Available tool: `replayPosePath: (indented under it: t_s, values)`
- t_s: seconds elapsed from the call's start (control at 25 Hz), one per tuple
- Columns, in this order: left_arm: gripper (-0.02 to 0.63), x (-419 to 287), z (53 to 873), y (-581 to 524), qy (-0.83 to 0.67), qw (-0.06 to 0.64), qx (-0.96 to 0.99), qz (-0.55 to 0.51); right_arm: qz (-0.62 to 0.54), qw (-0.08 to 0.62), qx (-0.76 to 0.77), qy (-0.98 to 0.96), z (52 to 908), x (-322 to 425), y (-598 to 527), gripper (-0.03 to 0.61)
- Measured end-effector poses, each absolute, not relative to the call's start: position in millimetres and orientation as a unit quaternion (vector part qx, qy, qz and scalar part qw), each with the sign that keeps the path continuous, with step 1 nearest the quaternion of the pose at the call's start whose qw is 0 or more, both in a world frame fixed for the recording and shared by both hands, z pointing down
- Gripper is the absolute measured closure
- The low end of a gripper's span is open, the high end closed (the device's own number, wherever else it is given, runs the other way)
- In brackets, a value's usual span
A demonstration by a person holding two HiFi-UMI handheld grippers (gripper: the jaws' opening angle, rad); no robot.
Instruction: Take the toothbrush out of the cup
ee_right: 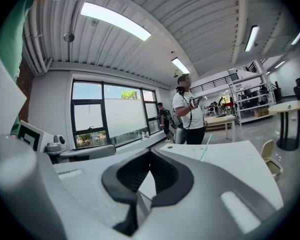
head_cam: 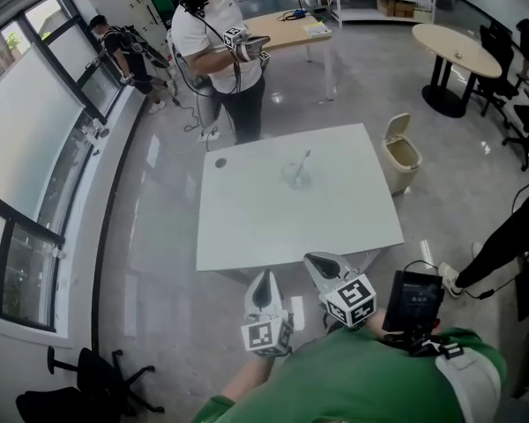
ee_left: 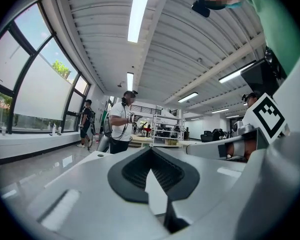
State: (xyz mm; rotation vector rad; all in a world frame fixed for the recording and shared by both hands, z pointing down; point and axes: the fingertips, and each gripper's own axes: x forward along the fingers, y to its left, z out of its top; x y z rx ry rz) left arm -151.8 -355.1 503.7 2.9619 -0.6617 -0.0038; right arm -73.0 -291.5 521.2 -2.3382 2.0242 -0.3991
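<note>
**Task status:** nothing is showing as done. The toothbrush [head_cam: 305,159] is leaning in the cup [head_cam: 296,179], its upper end poking above the rim, and nothing is touching either one.

**Cup:** clear, sitting near the middle of the white table [head_cam: 247,227]. As far as I can tell, it is holding only the toothbrush.

**Left gripper** [head_cam: 264,280]: hovering off the table's near edge, well apart from the cup. Its jaws are pressing together on nothing.

**Right gripper** [head_cam: 318,263]: hanging just beside the left one, likewise short of the table. Its jaws are closed and empty.

**Remaining, by my judgement:** everything. That means reaching across, opening a claw, closing on the brush and lifting it clear of the rim.

**Bin** [head_cam: 401,154]: standing on the floor at the table's right side. Its contents are not showing from here.
</note>
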Motion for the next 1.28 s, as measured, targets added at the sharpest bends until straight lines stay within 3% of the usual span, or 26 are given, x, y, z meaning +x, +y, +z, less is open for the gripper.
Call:
replayPosePath:
  t_s: [1.28]
  values:
    - [0.607,54.9,539.2,-447.8,-0.166,0.028,0.985,0.041,-0.154,0.024,-0.784,0.601,543.8,113.4,-356.9,0.575]
